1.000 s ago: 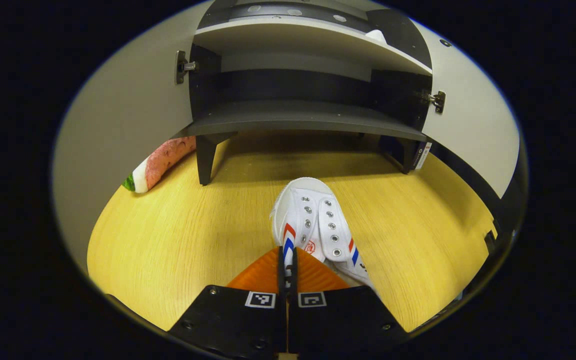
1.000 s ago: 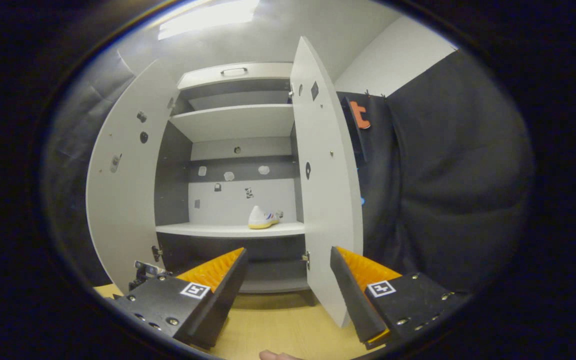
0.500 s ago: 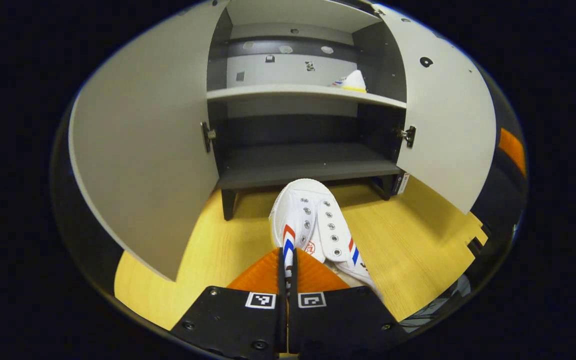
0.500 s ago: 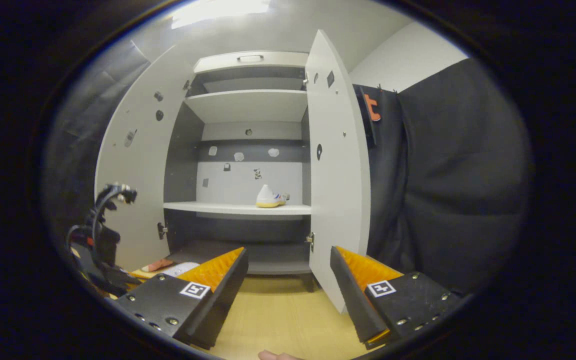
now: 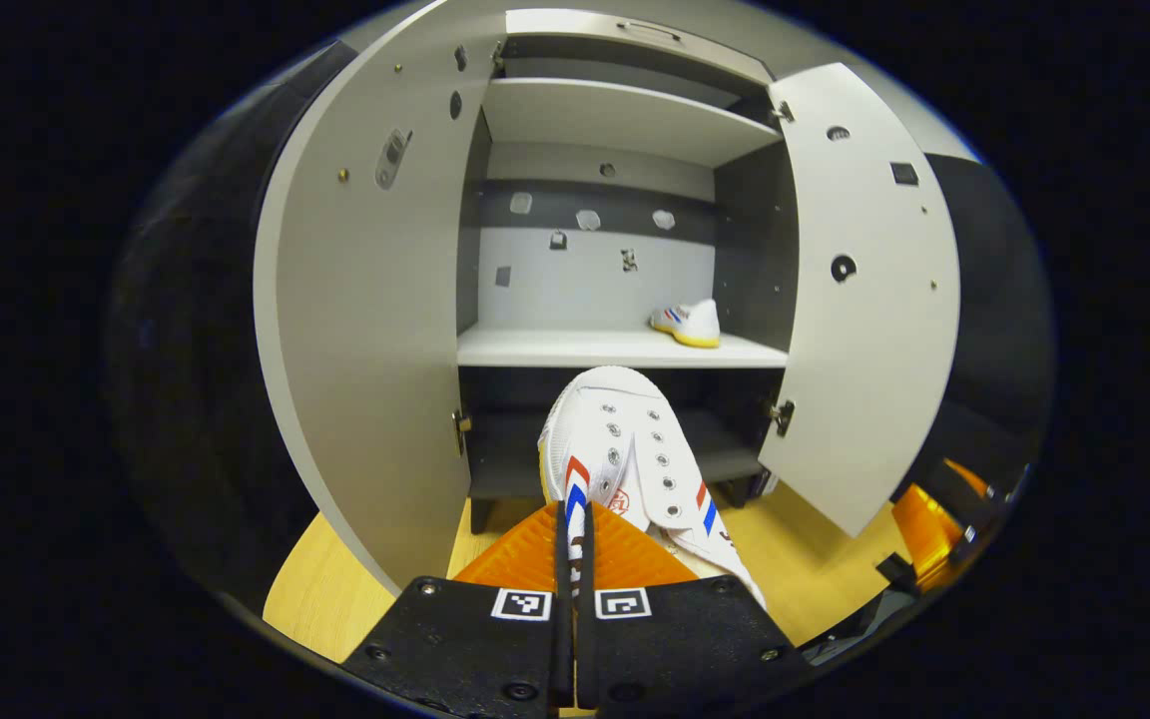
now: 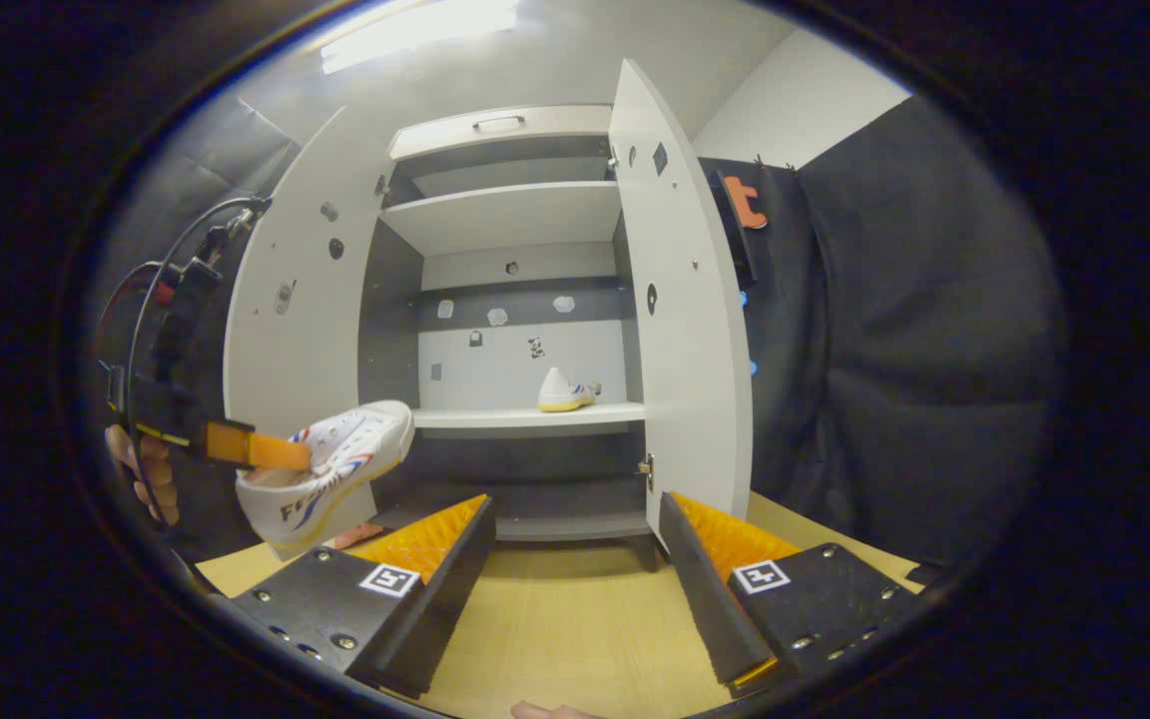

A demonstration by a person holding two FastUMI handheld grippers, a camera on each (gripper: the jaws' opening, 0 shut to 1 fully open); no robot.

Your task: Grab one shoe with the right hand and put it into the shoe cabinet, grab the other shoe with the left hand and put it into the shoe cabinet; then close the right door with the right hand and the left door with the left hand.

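My left gripper [image 5: 575,524] is shut on the side wall of a white shoe [image 5: 625,454] with red and blue stripes, held in the air with its toe toward the open shoe cabinet [image 5: 625,350]. The right gripper view shows that shoe [image 6: 330,469] and the left gripper [image 6: 266,451] at the left, in front of the left door [image 6: 300,310]. A second white shoe [image 5: 687,322] stands on the cabinet's middle shelf at the right, toe out [image 6: 563,391]. My right gripper [image 6: 575,549] hangs open over the floor, nothing between its fingers. Both doors stand open.
The right door [image 6: 680,300] juts out just ahead of my right gripper. The light wooden floor [image 6: 565,629] lies before the cabinet. A hand [image 6: 141,469] holds the left gripper, with cables above it. The booth's black cloth wall [image 6: 894,330] is on the right.
My left gripper has lifted the shoe off the floor and tipped upward toward the middle shelf. It has come into the right gripper view from the left. The right gripper has barely moved.
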